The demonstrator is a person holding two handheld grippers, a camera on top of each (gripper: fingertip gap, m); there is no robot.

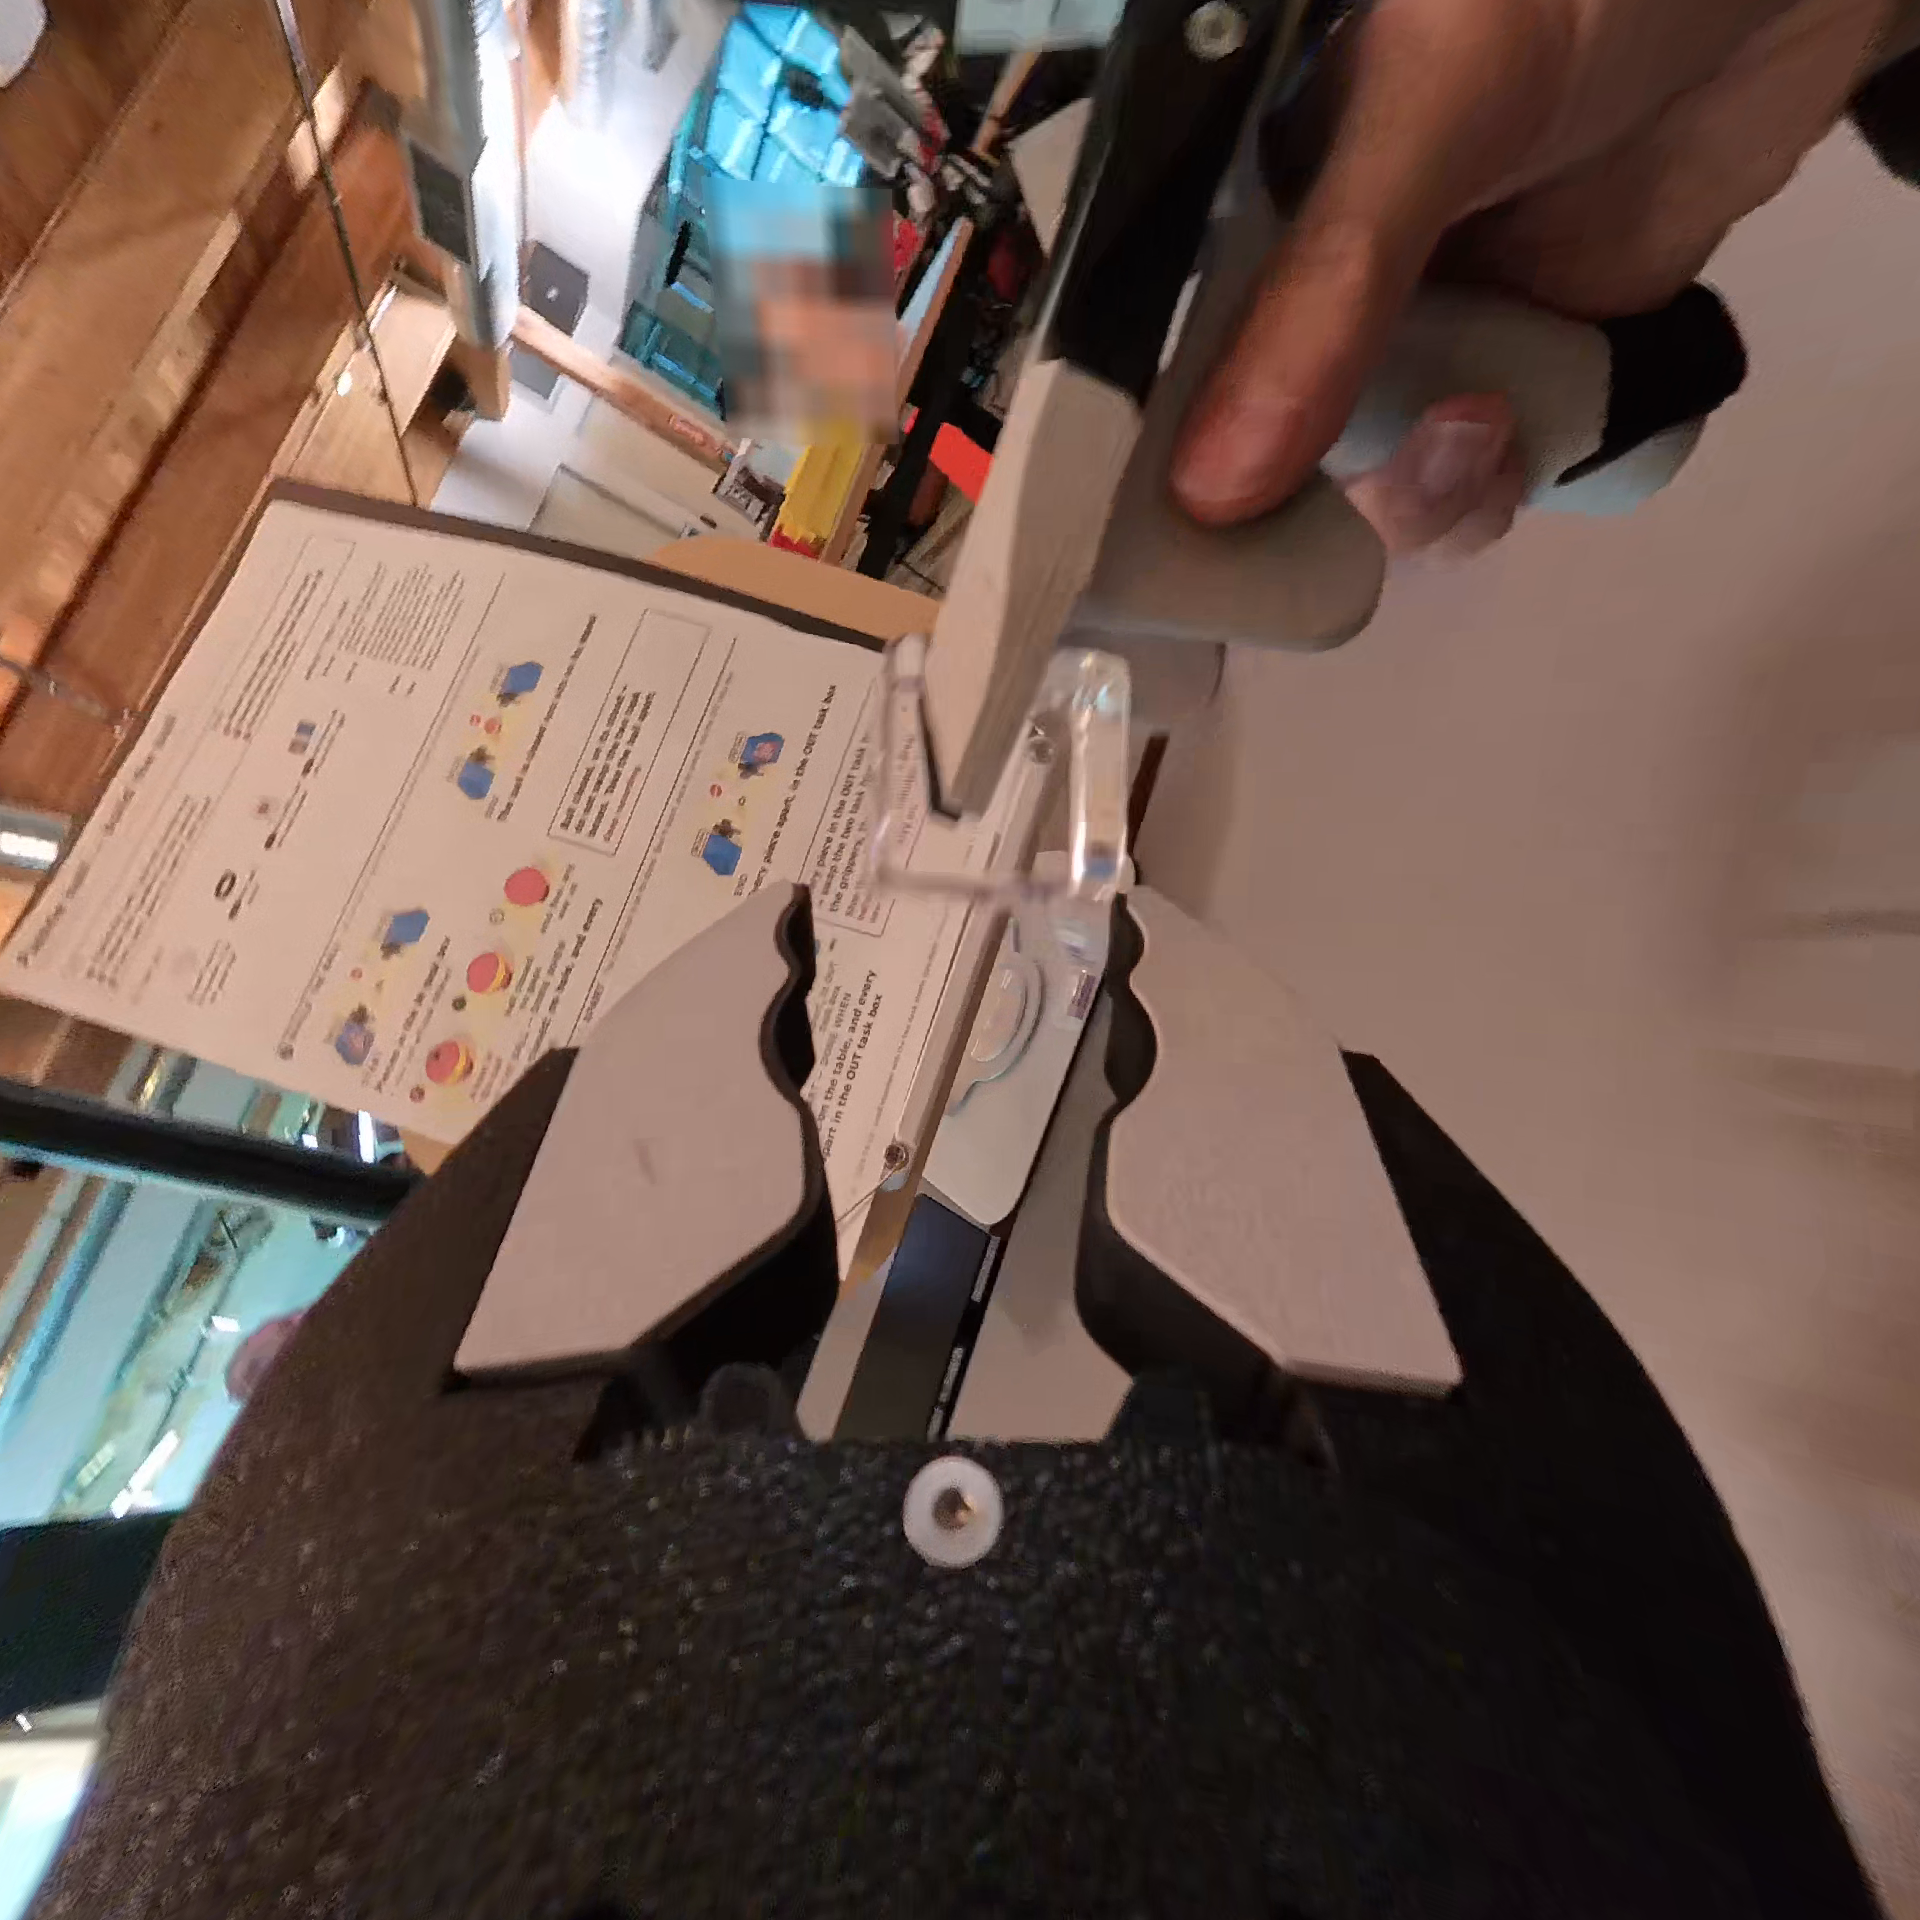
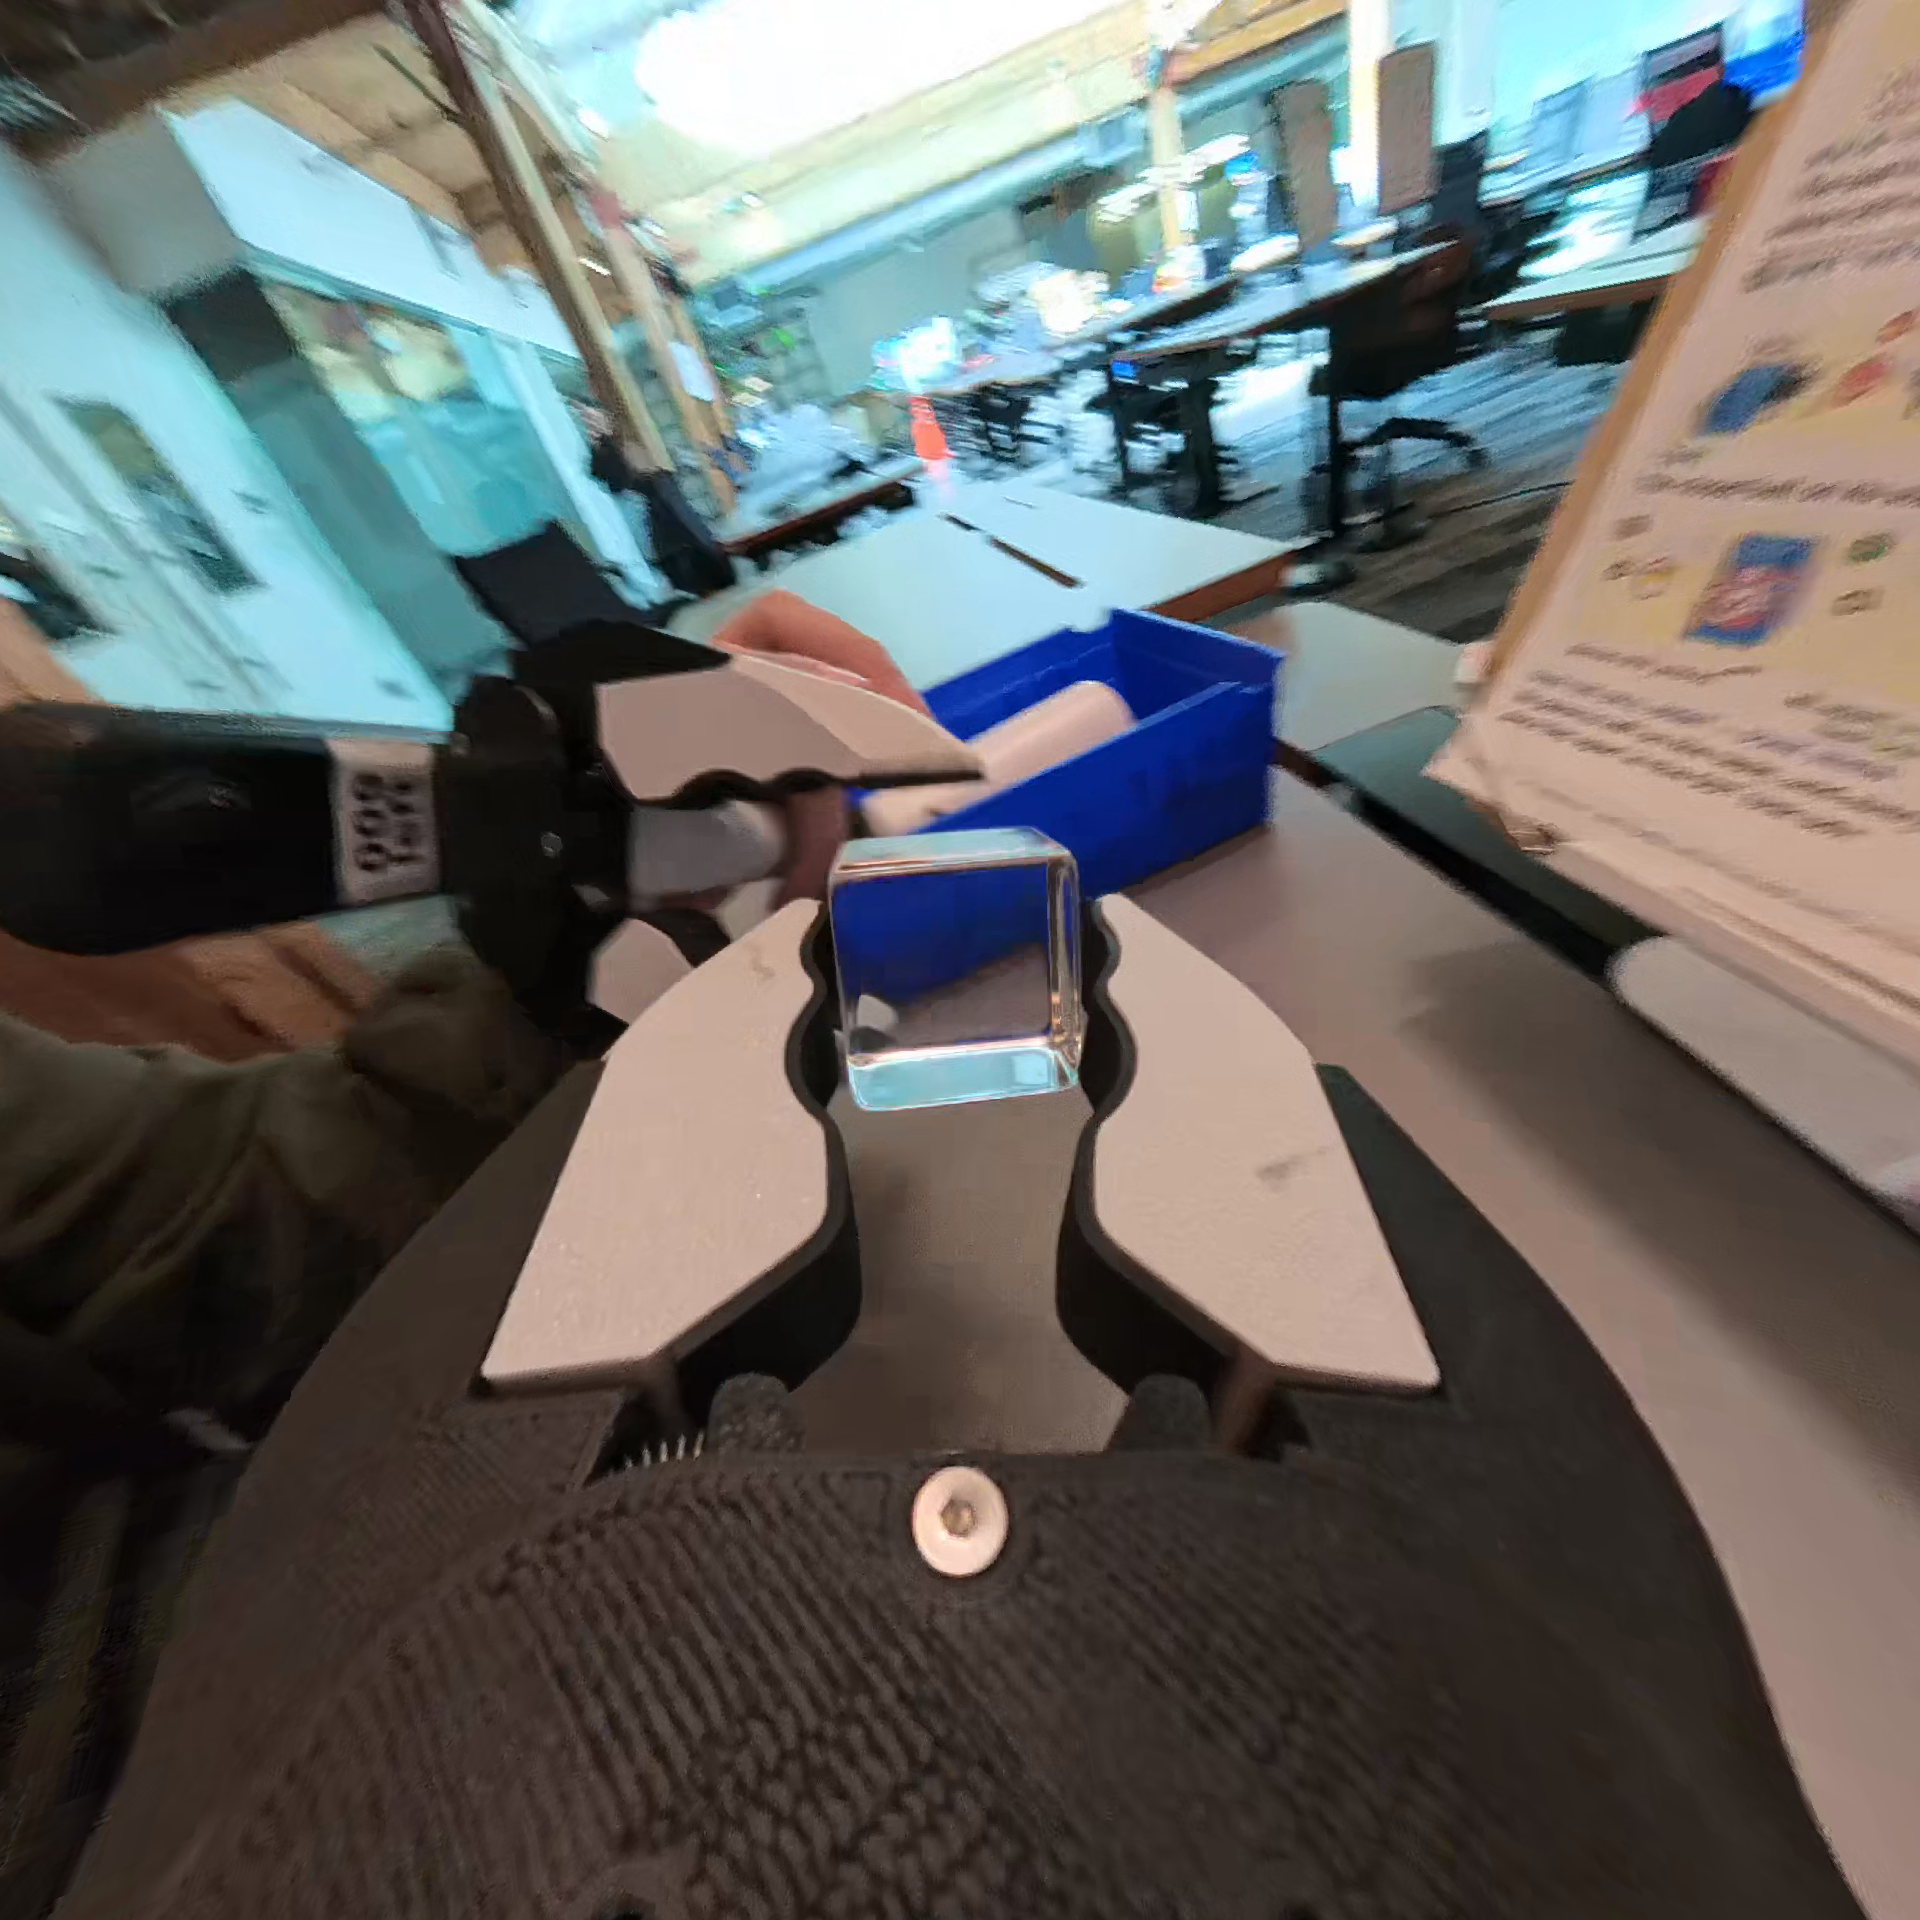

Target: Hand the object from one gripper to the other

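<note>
Item: clear cube point(image 2: 956, 971), transparent, block-shaped, no long axis to speak of. I read it as the task's object. Location: clamped between the tips of my right tongs point(image 2: 951, 987), raised above the grey surface point(image 2: 1455, 1039), one finger pressing each side face. Top face, and the face pointing away from the right wrist camera, are bare.

Item: right tongs. State: closed on the cube, both pads in contact.

Item: left tongs point(image 1: 961, 935). State: spread apart, nothing between the fingers. In the right wrist view they come in from the left point(image 2: 790, 821), turned on edge, tips just beside the cube's upper left corner and, as far as I can tell, not touching it.

Governing relation: from the left wrist view the cube point(image 1: 997, 800) lies directly ahead of the left tongs, just beyond their tips and slightly right of the centre line. The left tongs are the nearer free pair; my judgement is that the cube's bare faces are what they must straddle, crosswise to the right fingers.

Other stock: blue bin point(image 2: 1153, 748) behind the cube, holding a white roll point(image 2: 1049, 727); printed instruction sheet point(image 2: 1714, 582) propped at right.

Status: handover not yet made.
</note>
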